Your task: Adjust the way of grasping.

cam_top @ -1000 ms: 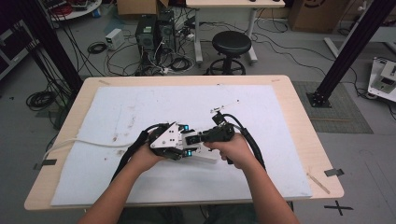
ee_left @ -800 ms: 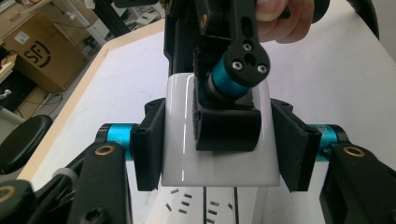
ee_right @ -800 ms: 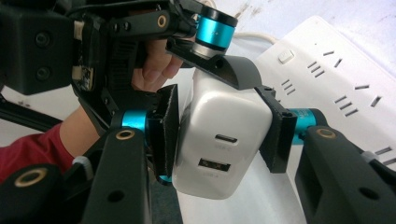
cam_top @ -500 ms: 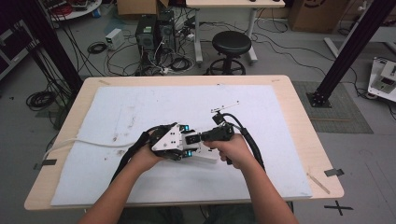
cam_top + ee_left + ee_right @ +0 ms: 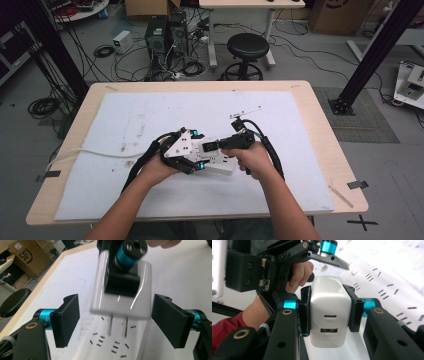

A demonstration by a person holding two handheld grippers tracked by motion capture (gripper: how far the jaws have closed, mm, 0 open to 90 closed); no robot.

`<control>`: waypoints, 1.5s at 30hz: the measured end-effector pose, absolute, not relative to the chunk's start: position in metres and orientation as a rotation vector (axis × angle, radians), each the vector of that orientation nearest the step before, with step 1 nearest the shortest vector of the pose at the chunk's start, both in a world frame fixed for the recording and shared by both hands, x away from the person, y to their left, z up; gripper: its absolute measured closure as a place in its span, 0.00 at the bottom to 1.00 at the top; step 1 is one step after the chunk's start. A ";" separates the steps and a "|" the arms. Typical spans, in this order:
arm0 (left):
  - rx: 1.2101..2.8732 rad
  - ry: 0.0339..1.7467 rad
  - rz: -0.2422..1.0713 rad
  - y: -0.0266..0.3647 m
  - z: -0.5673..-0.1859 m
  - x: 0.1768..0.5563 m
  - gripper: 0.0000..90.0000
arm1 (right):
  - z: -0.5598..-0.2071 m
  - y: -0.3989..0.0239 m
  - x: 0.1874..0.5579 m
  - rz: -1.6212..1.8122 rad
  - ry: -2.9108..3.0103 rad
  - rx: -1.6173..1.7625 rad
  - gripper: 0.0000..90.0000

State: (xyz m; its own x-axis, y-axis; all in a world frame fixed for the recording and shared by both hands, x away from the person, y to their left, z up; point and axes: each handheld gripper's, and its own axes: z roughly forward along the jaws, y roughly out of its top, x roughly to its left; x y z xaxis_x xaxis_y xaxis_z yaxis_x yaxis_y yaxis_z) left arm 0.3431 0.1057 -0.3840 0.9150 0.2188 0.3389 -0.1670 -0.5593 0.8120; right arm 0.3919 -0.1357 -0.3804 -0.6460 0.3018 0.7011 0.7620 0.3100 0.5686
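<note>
Your right gripper (image 5: 329, 312) clamps the charger (image 5: 330, 315); the left gripper (image 5: 115, 322) gapes. Align prongs (image 5: 117, 326) squarely over the power strip (image 5: 112, 342) near the table's front edge.

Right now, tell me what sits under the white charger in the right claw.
A white power strip lies under the charger; its two prongs hang above the slots. The charger hides the strip's far end.

A white charger (image 5: 330, 315) with two metal prongs hovers just above a white power strip (image 5: 117, 345) lying mid-table.
</note>
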 end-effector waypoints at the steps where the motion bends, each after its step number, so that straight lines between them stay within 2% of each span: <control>1: 2.105 0.037 0.504 0.106 -0.384 0.343 0.25 | -0.379 -0.137 0.392 -1.318 -2.123 -0.942 0.70; 7: 2.127 0.073 0.493 0.111 -0.384 0.345 0.25 | -0.371 -0.142 0.393 -1.342 -2.170 -0.949 0.70; 8: 2.132 0.142 0.467 0.127 -0.377 0.348 0.25 | -0.361 -0.146 0.391 -1.353 -2.252 -0.955 0.70; 16: 2.141 0.239 0.470 0.153 -0.371 0.351 0.25 | -0.348 -0.150 0.391 -1.371 -2.364 -0.952 0.70; 27: 2.256 0.386 0.461 0.206 -0.361 0.363 0.25 | -0.335 -0.141 0.405 -1.149 -2.613 -0.939 0.70; 37: 2.301 0.460 0.457 0.232 -0.360 0.367 0.25 | -0.327 -0.133 0.413 -0.996 -2.736 -0.903 0.70; 45: 2.333 0.493 0.479 0.244 -0.345 0.363 0.25 | -0.319 -0.135 0.414 -0.984 -2.756 -0.877 0.70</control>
